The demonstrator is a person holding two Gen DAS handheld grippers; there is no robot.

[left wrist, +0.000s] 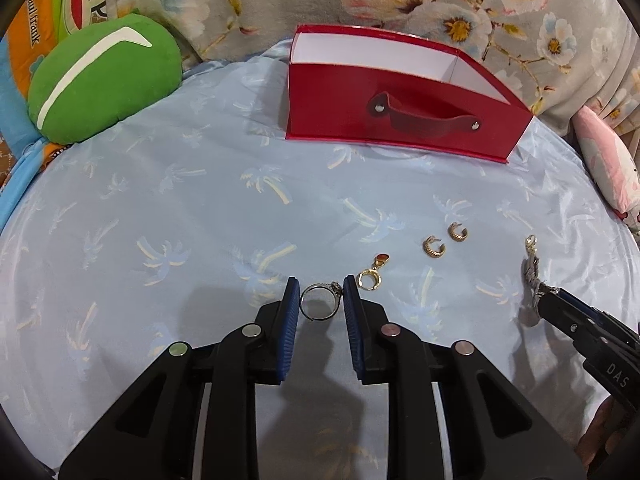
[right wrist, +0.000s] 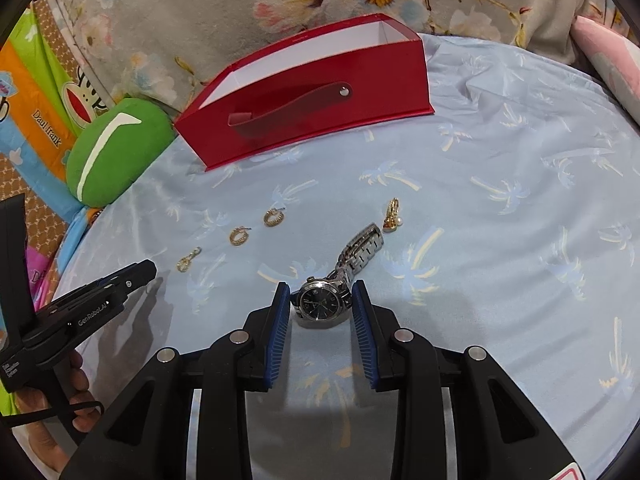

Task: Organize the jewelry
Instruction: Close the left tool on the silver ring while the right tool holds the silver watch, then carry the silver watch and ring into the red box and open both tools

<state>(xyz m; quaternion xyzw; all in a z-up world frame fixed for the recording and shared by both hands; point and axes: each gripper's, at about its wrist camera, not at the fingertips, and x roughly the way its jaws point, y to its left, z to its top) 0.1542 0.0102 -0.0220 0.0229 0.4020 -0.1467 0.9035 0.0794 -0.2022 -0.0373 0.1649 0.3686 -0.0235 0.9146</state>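
Observation:
In the left wrist view my left gripper (left wrist: pixel 320 300) is open, with a silver ring (left wrist: pixel 321 301) lying between its blue pads on the cloth. A gold drop earring (left wrist: pixel 372 276) lies just right of the right pad; two gold hoop earrings (left wrist: pixel 434 246) (left wrist: pixel 458 232) lie further right. In the right wrist view my right gripper (right wrist: pixel 321 307) is open around a silver watch (right wrist: pixel 325 302) with a dark dial, its band (right wrist: pixel 362 248) stretching away. A gold pearl earring (right wrist: pixel 392 216) lies beyond the band. The open red box (left wrist: pixel 400 120) stands at the back.
A light blue palm-print cloth (left wrist: pixel 160 200) covers the surface. A green cushion (left wrist: pixel 100 80) lies at the back left, a pink pillow (left wrist: pixel 608 168) at the right edge. A floral blanket (left wrist: pixel 440 0) rises behind the box. The left gripper's body (right wrist: pixel 92 304) shows in the right wrist view.

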